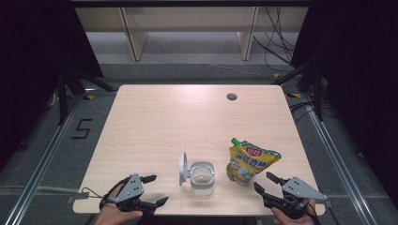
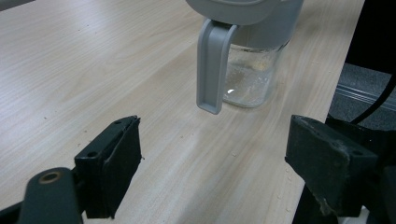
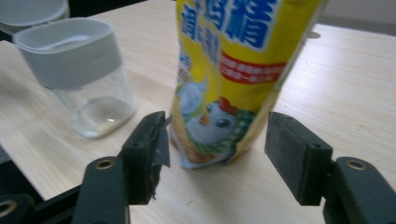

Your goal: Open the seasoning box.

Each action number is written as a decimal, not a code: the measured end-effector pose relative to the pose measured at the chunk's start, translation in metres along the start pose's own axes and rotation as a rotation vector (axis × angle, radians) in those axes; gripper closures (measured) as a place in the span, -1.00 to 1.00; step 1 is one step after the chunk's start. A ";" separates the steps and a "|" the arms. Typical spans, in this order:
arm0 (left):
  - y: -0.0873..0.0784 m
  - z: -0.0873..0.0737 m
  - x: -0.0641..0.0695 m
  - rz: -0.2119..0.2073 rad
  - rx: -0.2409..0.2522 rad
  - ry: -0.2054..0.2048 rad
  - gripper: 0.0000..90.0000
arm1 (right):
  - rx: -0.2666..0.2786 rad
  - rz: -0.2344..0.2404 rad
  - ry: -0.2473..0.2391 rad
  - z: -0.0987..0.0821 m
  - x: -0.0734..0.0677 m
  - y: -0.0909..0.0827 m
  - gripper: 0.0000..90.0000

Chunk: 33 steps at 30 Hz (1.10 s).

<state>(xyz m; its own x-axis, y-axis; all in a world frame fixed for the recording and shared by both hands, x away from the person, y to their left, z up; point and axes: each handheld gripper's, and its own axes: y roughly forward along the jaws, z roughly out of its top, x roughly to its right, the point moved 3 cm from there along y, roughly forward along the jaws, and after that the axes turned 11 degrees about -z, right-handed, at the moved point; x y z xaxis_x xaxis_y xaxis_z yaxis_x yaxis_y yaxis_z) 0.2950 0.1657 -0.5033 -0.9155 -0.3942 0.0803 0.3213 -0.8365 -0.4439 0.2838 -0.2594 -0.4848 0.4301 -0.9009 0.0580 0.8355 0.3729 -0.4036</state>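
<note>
Wooden table (image 1: 155,117), pale top; far two-thirds bare, so open room lies toward the far edge and the left side. Everything in use sits in a row close to the near edge.

Clear jar (image 1: 202,178) with grey collar stands near centre, close to the near edge; its grey lid (image 1: 182,168) is swung up on the jar's left side. Yellow pouch (image 1: 249,161) with green cap stands upright just right of the jar, a narrow gap between them.

Left gripper (image 1: 155,190) lies low at the near-left edge, jaws spread wide, nothing between them. In the left gripper view the jar (image 2: 254,70) stands ahead with bare tabletop between.

Right gripper (image 1: 266,183) sits at the near-right corner, jaws open and not pressing on anything. In the right gripper view the pouch (image 3: 233,79) bottom stands just beyond the pads, gaps on both sides; the jar (image 3: 84,74) stands off to the left.

Small round hole (image 1: 232,97) in the table near the far edge. Floor marking "5" (image 1: 82,128) left of the table.
</note>
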 end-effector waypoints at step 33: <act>0.003 -0.001 -0.003 -0.004 -0.021 -0.047 -0.66 | 0.055 0.069 0.021 -0.004 0.017 0.056 -0.63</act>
<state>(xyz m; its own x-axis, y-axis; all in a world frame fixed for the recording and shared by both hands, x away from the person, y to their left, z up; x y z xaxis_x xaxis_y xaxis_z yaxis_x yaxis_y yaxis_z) 0.2986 0.1645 -0.5053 -0.9042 -0.4088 0.1233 0.3122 -0.8299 -0.4624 0.3365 -0.2546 -0.5099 0.4810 -0.8766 0.0126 0.8218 0.4458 -0.3549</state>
